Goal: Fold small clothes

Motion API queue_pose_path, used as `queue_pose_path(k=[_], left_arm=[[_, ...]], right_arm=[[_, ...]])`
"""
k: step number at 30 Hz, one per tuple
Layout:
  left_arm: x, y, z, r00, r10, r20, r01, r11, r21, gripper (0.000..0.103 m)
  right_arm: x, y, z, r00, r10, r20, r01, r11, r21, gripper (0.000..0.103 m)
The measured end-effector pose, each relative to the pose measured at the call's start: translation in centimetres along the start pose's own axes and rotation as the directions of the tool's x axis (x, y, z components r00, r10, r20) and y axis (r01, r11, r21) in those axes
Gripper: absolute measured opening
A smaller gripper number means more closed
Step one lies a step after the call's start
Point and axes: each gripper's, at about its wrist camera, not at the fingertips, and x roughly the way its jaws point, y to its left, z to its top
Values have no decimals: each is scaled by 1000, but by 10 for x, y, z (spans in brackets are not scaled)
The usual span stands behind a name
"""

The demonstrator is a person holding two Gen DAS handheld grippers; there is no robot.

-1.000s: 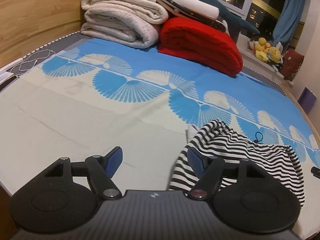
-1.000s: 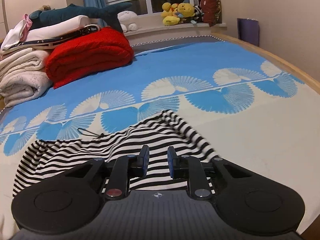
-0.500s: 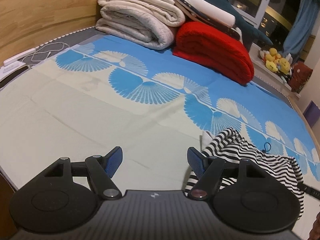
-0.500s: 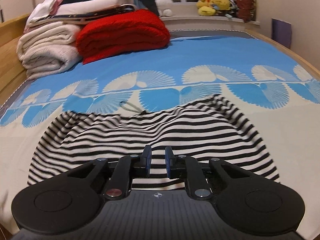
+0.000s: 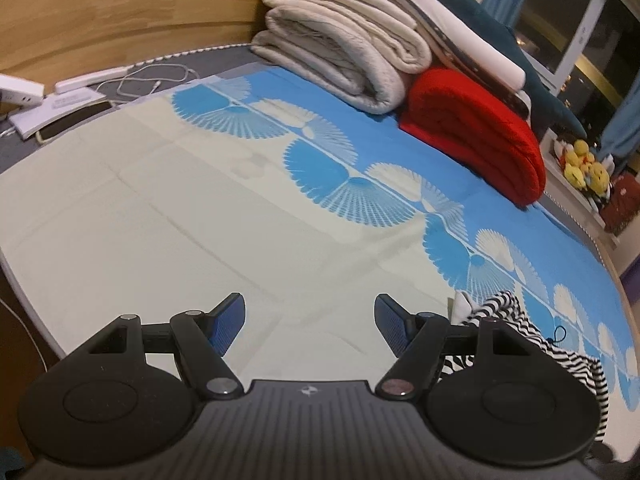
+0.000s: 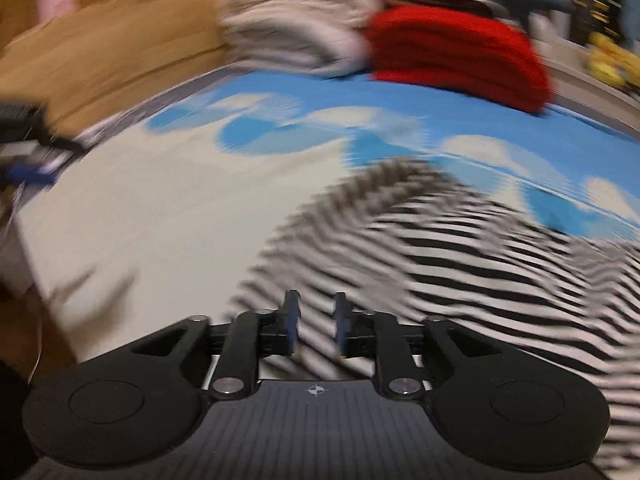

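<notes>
Far end of the bed (image 5: 168, 216): rolled beige blankets (image 5: 340, 52), soft and thick, touching a folded red knit blanket (image 5: 476, 132). White cables (image 5: 152, 80) by the wooden headboard. Sheet is flat cream with blue fan print. Striped garment (image 6: 460, 256), black-white, rumpled, lies near the bed's front edge. My left gripper (image 5: 310, 320) spread wide, empty. Right gripper (image 6: 316, 320) narrowed over the stripes; view blurred, grip unclear.

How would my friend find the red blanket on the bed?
Look to the far end of the bed, where folded bedding is stacked. The red blanket lies beside the cream blankets, toward the window. It is the only bright red thing there.
</notes>
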Motion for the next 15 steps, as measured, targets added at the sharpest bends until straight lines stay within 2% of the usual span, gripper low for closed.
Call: queue_pose_path(k=[2, 6, 8, 9, 10, 11, 12, 15], left_arm=[[0, 7, 2, 1000, 1, -2, -1, 1000, -17, 76], [1, 18, 5, 1000, 2, -8, -2, 999, -37, 76], [3, 22, 6, 1000, 4, -11, -5, 999, -36, 76], [3, 24, 7, 1000, 3, -12, -4, 999, -37, 76], [5, 25, 8, 1000, 2, -13, -3, 999, -39, 76], [6, 27, 9, 1000, 3, -15, -3, 999, -41, 76], [8, 29, 10, 1000, 4, -18, -5, 999, -42, 76], [14, 31, 14, 1000, 13, -23, -14, 999, -33, 76]], right_arm=[[20, 29, 2, 999, 14, -42, -18, 994, -103, 52], [57, 71, -7, 993, -51, -111, 11, 942, -337, 56], [74, 85, -15, 981, -149, -125, 77, 888, -454, 54], [79, 87, -17, 976, -182, -119, 104, 870, -483, 54], [81, 87, -17, 977, -184, -112, 110, 874, -473, 53], [82, 85, -15, 977, -180, -115, 109, 885, -452, 46], [82, 83, -13, 977, -179, -119, 111, 893, -436, 31], [78, 76, -12, 978, -182, -107, 125, 908, -400, 13]])
